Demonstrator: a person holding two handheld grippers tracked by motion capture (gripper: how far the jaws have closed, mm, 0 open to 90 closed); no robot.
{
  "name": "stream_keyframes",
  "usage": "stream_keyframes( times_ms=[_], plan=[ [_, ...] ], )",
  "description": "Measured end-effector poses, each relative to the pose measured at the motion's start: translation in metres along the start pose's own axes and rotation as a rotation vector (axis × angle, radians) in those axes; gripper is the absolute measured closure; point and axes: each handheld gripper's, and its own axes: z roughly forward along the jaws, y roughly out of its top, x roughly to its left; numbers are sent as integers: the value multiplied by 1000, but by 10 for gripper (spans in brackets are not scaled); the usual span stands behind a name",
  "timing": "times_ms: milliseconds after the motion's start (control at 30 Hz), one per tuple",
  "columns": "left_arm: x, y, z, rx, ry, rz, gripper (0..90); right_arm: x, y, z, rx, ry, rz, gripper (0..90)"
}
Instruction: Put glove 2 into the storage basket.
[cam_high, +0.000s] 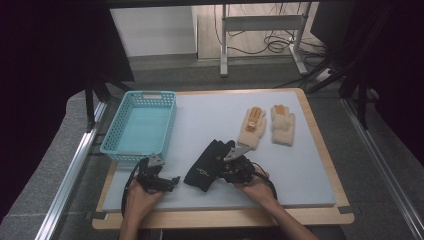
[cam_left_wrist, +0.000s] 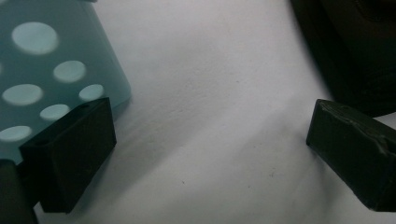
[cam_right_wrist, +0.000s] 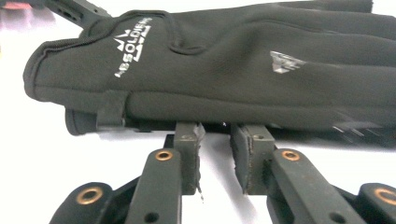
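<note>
Nearest the person, the left gripper (cam_high: 172, 181) rests on the grey mat (cam_high: 310, 170) with its jaws spread wide and nothing between them, just beside the turquoise basket (cam_high: 140, 124). The right gripper (cam_right_wrist: 215, 154), jaws parted by a narrow gap, sits at the edge of the black gloves (cam_high: 207, 165) without clamping them. Farther off lie two cream gloves (cam_high: 270, 125).

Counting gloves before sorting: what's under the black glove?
A second black layer peeks out beneath the black glove, on the mat. Whatever is farther under is covered.
</note>
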Motion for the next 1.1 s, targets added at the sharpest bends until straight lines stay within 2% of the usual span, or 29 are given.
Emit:
stream_keyframes(
  times_ms=[133,200,233,267,367,400,467,600,767,867,933,1100],
  plan=[
    [1,0,0,0,-3,0,15,-10,-11,-18,-14,-64,-1,635],
    [0,0,0,0,-3,-1,15,-14,-13,-22,-17,-75,9,621],
    [1,0,0,0,-3,-1,15,-24,-20,-33,-27,-99,31,585],
    [1,0,0,0,-3,-1,15,-24,-20,-33,-27,-99,31,585],
    [1,0,0,-1,-3,-1,16,-40,-33,-49,-43,-148,70,515],
    [1,0,0,-1,-3,-1,16,-40,-33,-49,-43,-148,70,515],
    [0,0,0,-3,-3,-1,16,-52,-45,-61,-49,-195,101,440],
    [0,0,0,-4,-3,-2,18,-68,-61,-72,-34,-255,139,345],
    [0,0,0,-4,-3,-2,20,-81,-73,-79,2,-329,152,271],
    [0,-1,0,-5,-2,0,22,-87,-79,-80,-9,-318,171,228],
    [0,-1,-1,-7,-1,1,27,-88,-81,-80,-27,-314,168,210],
    [-2,-1,-2,-14,-9,1,50,-88,-82,-80,-31,-314,168,208]
  ],
)
